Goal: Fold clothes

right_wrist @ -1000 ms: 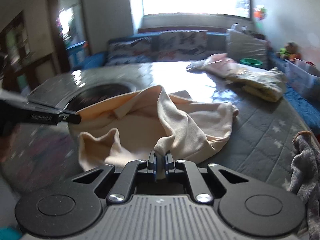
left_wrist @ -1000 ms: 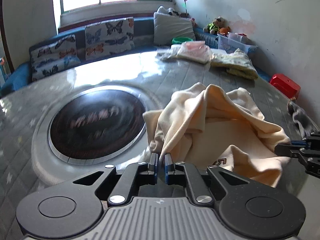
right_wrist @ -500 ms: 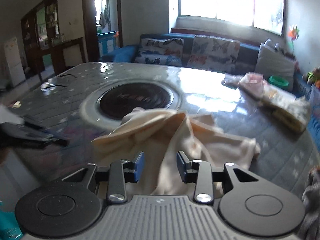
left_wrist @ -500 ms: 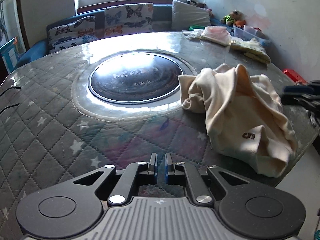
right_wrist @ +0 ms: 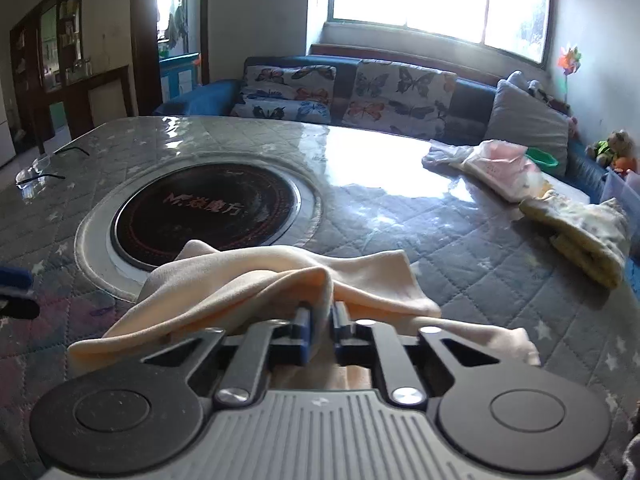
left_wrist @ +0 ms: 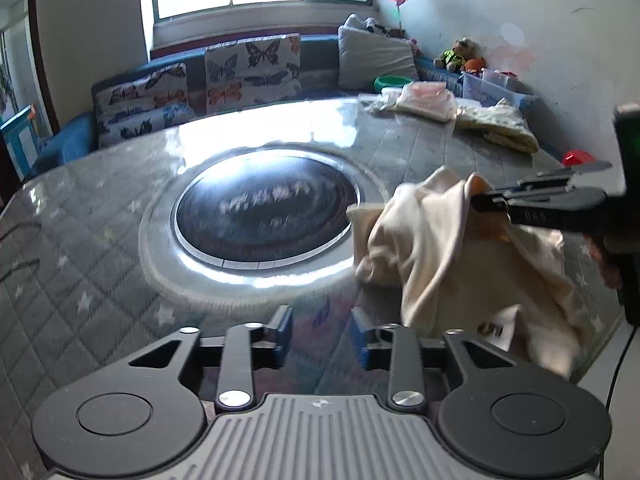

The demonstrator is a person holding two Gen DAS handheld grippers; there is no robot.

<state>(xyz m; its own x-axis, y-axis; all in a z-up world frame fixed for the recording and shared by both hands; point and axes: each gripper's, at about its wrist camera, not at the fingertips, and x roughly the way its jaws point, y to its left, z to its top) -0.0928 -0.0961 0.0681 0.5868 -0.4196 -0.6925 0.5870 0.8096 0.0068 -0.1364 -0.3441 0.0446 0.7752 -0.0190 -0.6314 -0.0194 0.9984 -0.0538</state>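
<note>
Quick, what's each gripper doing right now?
Left gripper: open, holding nothing.
Right gripper: shut on the cream garment.

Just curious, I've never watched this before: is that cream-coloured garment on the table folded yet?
Not folded. The cream garment lies bunched in loose wrinkles on the table, one edge pinched and lifted by the right hand-held gripper.

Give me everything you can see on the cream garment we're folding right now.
The cream garment is soft, knit-looking fabric, crumpled in a loose heap on the quilted table cover, beside the round dark cooktop. A dark printed mark shows near its lower edge. The right gripper is shut on a raised fold, lifting it into a peak; the rest drapes down to the table. The left gripper is open and apart from it.
</note>
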